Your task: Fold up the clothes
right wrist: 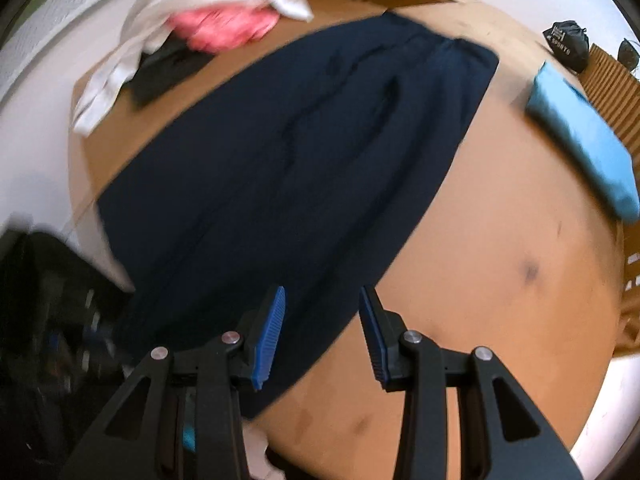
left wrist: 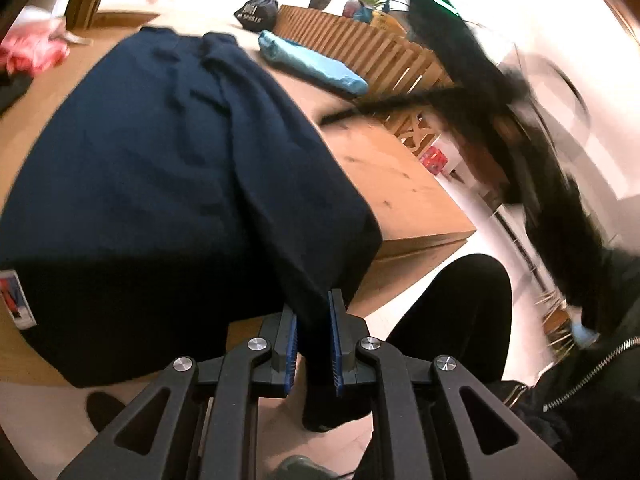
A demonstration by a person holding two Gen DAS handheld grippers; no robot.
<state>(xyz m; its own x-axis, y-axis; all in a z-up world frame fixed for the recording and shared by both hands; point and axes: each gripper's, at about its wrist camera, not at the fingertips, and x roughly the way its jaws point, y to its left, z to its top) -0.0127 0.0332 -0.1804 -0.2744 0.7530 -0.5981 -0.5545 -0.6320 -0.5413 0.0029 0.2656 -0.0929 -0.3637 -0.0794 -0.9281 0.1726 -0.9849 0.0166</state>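
Navy blue trousers (left wrist: 152, 184) lie stretched along the wooden table (left wrist: 396, 184), their near end hanging over the front edge. My left gripper (left wrist: 314, 328) is shut on a hem of the navy trousers at that edge. In the right wrist view the same trousers (right wrist: 304, 168) run from near to far on the table (right wrist: 500, 280). My right gripper (right wrist: 322, 320) is open and empty, hovering over the trousers' near end, its left pad (right wrist: 270, 332) above the cloth.
A folded light blue garment (right wrist: 584, 140) lies at the table's right side, also in the left view (left wrist: 312, 64). A heap of white, pink and black clothes (right wrist: 208, 28) sits at the far left. A black bag (right wrist: 568, 44) and a slatted wooden rack (left wrist: 360, 44) stand beyond. My dark-clothed leg (left wrist: 452, 312) is by the table's corner.
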